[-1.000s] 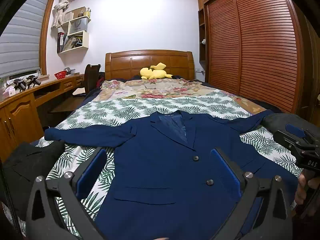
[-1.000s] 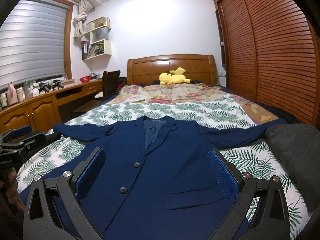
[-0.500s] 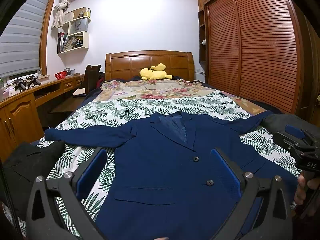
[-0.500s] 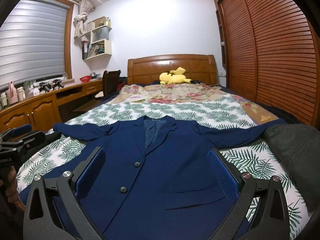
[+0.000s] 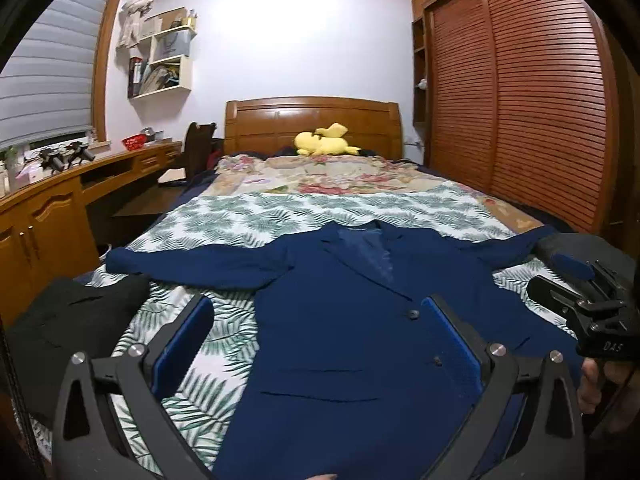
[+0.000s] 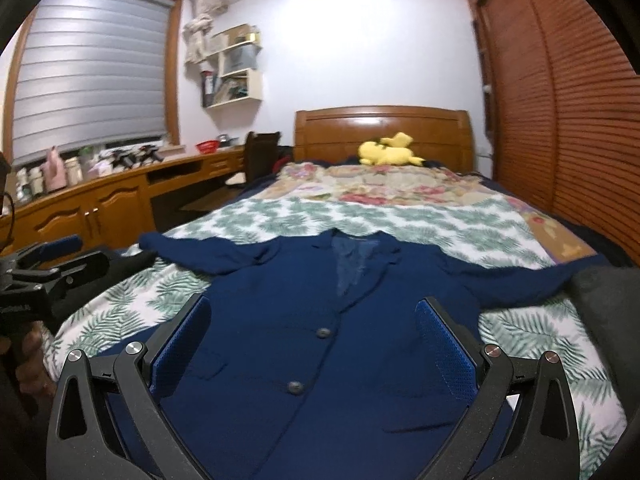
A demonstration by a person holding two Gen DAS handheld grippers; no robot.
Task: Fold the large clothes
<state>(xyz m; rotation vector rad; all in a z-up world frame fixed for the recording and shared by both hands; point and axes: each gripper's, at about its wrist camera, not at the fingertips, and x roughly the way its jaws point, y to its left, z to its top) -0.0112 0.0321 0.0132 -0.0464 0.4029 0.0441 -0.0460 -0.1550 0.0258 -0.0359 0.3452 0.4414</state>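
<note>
Jacket (image 5: 352, 344), navy, buttoned, spread face-up on the near bed (image 5: 256, 224), sleeves out left and right. Left gripper (image 5: 316, 344) and right gripper (image 6: 312, 340) hover spread wide, holding nothing. Cloth likely soft, fairly heavy; best pinched at sleeve cuff or shoulder.

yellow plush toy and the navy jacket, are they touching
Apart. In the left wrist view the yellow plush toy lies by the headboard, with bare floral and leaf-print bedding between it and the navy jacket.
</note>
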